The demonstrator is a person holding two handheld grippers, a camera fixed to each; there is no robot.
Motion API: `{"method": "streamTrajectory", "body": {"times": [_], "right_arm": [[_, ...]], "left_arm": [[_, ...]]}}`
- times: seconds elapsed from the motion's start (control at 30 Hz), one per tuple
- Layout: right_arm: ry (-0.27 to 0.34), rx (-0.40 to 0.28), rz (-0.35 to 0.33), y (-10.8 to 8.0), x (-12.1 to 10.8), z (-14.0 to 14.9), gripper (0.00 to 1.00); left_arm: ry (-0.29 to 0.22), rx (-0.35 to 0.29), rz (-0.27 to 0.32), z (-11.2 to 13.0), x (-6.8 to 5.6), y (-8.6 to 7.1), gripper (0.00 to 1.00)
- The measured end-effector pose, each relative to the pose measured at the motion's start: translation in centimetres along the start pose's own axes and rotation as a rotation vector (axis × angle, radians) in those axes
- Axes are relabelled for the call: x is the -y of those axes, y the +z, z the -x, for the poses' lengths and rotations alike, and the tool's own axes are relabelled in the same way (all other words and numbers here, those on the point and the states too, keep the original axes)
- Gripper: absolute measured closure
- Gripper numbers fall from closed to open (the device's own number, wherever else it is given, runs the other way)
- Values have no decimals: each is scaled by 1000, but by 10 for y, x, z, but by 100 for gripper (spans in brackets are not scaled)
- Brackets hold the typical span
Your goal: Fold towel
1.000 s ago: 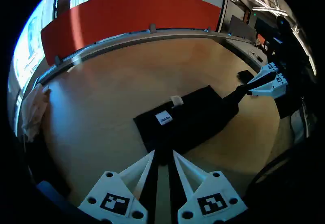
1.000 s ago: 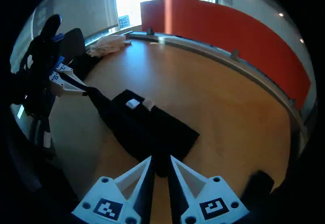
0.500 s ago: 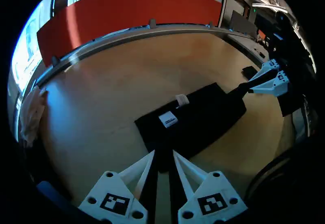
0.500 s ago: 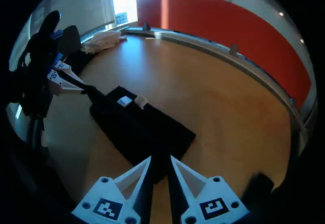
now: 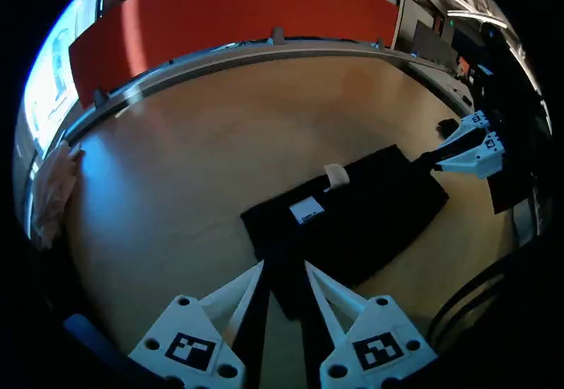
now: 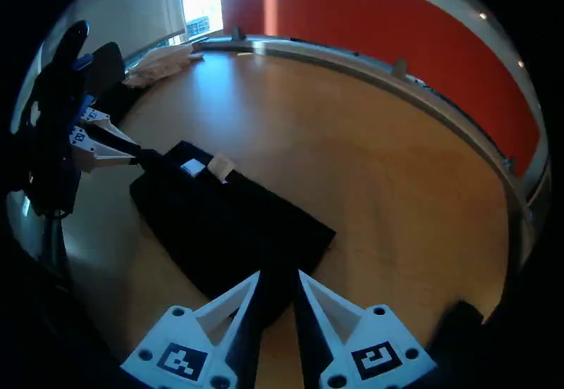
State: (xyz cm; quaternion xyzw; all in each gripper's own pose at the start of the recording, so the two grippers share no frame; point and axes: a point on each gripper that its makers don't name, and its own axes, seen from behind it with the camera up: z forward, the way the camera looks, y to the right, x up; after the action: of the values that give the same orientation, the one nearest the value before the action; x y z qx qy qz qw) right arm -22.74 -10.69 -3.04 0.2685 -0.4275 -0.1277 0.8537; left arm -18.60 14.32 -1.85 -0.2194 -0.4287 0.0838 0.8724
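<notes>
The black rectangular cloth towel (image 5: 366, 213) begins right at my fingertips. My left gripper (image 5: 282, 270) has its two white fingers pressed together on the towel's near short end, with dark cloth caught between them. I cannot tell whether the grip is at a corner or partway along that end.

From there the towel lies flat on the light wooden tabletop (image 5: 204, 149), running ahead and off to the right. Its long axis points straight at my right gripper (image 5: 430, 159), which is closed on the opposite short end. So each hand has one end, and neither is nearer the middle.

A small white label (image 5: 307, 210) and a beige fabric tab (image 5: 336, 175) sit on the cloth towards its far long edge. I judge the next fold depends on both ends moving together.

Farther off, a pale crumpled cloth (image 5: 53, 184) lies at the table's left edge, and a red partition panel (image 5: 233, 15) stands behind.
</notes>
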Motion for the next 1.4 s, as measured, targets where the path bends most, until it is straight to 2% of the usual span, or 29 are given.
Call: {"method": "streamTrajectory", "body": {"times": [0.27,0.4,0.5,0.77,0.93,1.13,1.2,1.33,1.4], "right_arm": [[25,-4,35,13,-11,-2,58],[19,-4,61,16,-18,-2,54],[14,-1,79,19,-23,-2,49],[2,-2,97,23,-29,-6,48],[9,1,112,26,-35,-8,39],[20,-9,127,31,-40,-14,39],[21,-11,134,32,-43,-16,37],[24,-15,143,36,-48,-21,36],[25,-16,146,37,-50,-23,35]], "left_arm": [[32,-4,-66,-2,16,14,69],[42,-10,-84,-6,21,18,63],[43,-11,-92,-8,24,21,62],[43,-17,-119,-11,35,21,61],[27,-31,-135,-14,43,12,54],[-17,-67,-147,-17,45,-9,52],[-33,-80,-147,-16,44,-19,39],[-64,-90,-143,-10,42,-35,32],[-83,-93,-141,-6,40,-44,25]]}}
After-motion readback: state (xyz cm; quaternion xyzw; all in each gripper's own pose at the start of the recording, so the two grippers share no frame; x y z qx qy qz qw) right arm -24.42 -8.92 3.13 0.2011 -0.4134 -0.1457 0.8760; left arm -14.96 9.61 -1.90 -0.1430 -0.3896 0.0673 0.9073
